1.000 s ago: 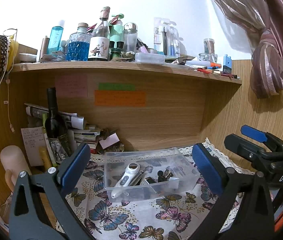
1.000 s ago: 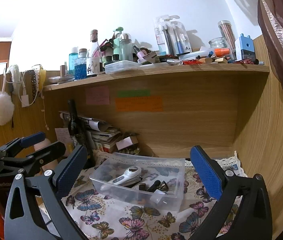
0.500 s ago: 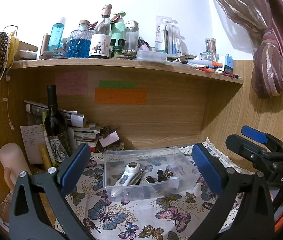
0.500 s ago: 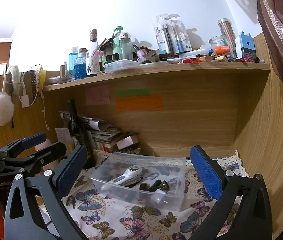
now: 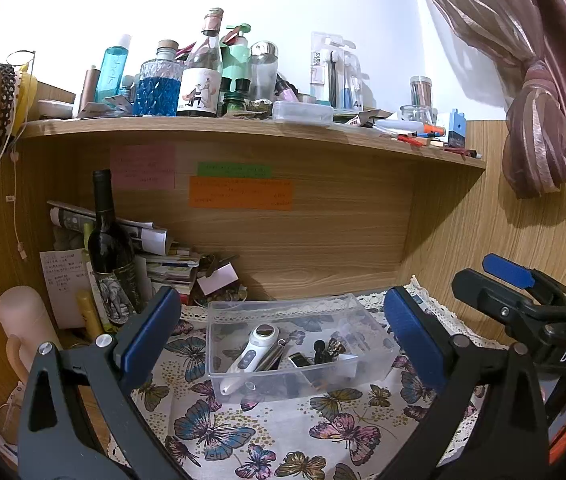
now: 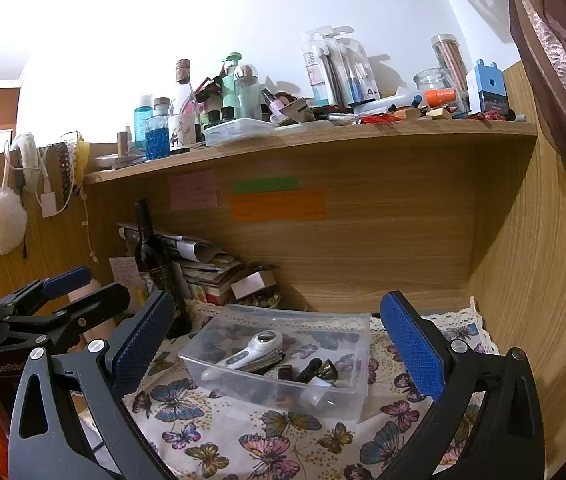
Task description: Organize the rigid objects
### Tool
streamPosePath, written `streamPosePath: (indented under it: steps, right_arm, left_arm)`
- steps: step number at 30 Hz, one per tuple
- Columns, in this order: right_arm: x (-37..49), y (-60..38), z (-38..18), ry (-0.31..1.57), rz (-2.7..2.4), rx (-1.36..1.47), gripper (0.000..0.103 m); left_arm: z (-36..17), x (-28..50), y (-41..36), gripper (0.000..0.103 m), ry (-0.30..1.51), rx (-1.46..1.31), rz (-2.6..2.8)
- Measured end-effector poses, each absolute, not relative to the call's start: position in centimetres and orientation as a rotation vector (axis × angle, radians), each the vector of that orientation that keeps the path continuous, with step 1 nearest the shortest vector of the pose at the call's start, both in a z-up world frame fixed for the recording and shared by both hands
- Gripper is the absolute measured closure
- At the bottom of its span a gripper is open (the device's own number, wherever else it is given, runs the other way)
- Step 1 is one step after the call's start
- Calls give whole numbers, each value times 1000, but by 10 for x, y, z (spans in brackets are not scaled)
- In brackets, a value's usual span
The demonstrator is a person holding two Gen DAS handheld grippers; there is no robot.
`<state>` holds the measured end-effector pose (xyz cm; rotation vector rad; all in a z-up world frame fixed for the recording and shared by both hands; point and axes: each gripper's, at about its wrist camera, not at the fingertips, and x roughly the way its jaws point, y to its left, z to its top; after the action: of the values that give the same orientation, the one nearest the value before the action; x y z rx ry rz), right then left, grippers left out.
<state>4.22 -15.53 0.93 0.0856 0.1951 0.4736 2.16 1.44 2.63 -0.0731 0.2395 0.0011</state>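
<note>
The left black plastic gripper with two blue ridged finger pads (image 5: pixel 279 332) has shiny round silver screws on its arms. The right black plastic gripper with blue bumpy pads (image 6: pixel 277 340) looks the same, with triangle holes and white letters on its side.

Writing on the pink note (image 5: pixel 142 167), green note (image 5: pixel 234 169) and orange note (image 5: pixel 241 198), upper centre of the left wrist view, is too small to read. Small dark items (image 6: pixel 307 372) in the clear bin (image 6: pixel 357 394) cannot be identified. The paper stack (image 5: pixel 167 266) at left centre is partly hidden behind the wine bottle (image 5: pixel 109 248). The curtain (image 6: pixel 555 52) is cut off at the upper right edge.
</note>
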Motion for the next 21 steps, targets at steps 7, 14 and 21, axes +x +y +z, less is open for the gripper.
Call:
streamPosePath:
  steps: [7, 14, 21]
  right_arm:
    - [42, -155, 9, 196, 472, 88, 0]
    - [43, -155, 9, 196, 473, 88, 0]
    - [43, -154, 9, 196, 467, 88, 0]
  left_arm:
    - [26, 23, 14, 0, 238, -73, 0]
    - [27, 24, 11, 0, 235, -66, -5]
    - [26, 26, 13, 0, 246, -67, -11]
